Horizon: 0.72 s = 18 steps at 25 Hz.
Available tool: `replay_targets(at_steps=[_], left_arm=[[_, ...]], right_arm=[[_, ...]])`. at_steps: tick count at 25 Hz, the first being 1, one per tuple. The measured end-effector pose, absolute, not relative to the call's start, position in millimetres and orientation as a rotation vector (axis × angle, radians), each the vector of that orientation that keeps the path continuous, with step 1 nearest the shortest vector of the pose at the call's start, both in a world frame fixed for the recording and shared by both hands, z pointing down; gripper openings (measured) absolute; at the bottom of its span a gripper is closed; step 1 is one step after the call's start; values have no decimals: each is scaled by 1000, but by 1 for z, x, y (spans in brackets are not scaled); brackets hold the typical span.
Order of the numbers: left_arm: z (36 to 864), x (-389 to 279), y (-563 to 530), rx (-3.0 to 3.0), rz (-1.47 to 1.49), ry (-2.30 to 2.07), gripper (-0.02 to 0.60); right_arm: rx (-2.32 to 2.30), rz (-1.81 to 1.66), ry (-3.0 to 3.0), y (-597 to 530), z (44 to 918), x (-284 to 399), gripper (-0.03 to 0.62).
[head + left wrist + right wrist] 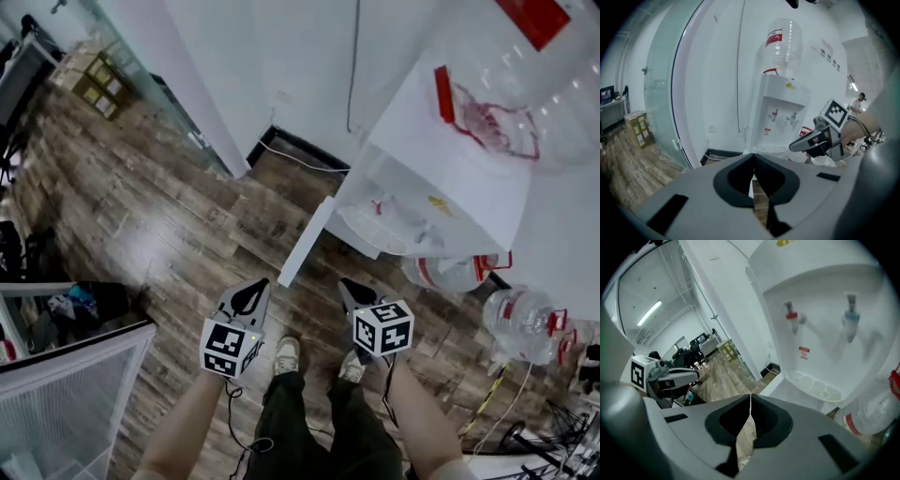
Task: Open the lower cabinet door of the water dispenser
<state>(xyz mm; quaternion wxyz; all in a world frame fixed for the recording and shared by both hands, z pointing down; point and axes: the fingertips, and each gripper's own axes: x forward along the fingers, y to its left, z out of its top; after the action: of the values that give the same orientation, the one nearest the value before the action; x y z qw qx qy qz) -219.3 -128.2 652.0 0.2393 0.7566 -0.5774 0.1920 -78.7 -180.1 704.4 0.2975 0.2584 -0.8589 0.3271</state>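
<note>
- The water dispenser point(441, 169) is standing at 2 o'clock in the head view, with a clear bottle point(525, 66) sitting upside down on its top.
- Its lower cabinet door point(305, 242) is standing open, swung out from the body over the wooden floor point(141, 216). Its free end is pointing toward 7 o'clock.
- The left gripper point(253, 289) is hovering near 6 o'clock, just below the door's free end and not touching it. Its jaws are pressing tip to tip with nothing between them.
- The right gripper point(349, 287) is hovering beside it toward 5 o'clock, to the right of the door. Its jaws are also meeting on nothing.
- The right gripper view is facing the dispenser's front, where a red tap point(791, 317) and a blue tap point(850, 319) are hanging above the drip tray point(820, 390).
- 2 spare bottles point(523, 323) are lying on the floor at 4 o'clock, beside the dispenser.
</note>
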Motion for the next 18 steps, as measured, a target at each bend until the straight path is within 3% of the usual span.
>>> replay_targets(at_steps=[18], left_arm=[[418,-138,-200,2303,439,-1689,6]], right_arm=[[882,560,-2572,-233,427,9,7]])
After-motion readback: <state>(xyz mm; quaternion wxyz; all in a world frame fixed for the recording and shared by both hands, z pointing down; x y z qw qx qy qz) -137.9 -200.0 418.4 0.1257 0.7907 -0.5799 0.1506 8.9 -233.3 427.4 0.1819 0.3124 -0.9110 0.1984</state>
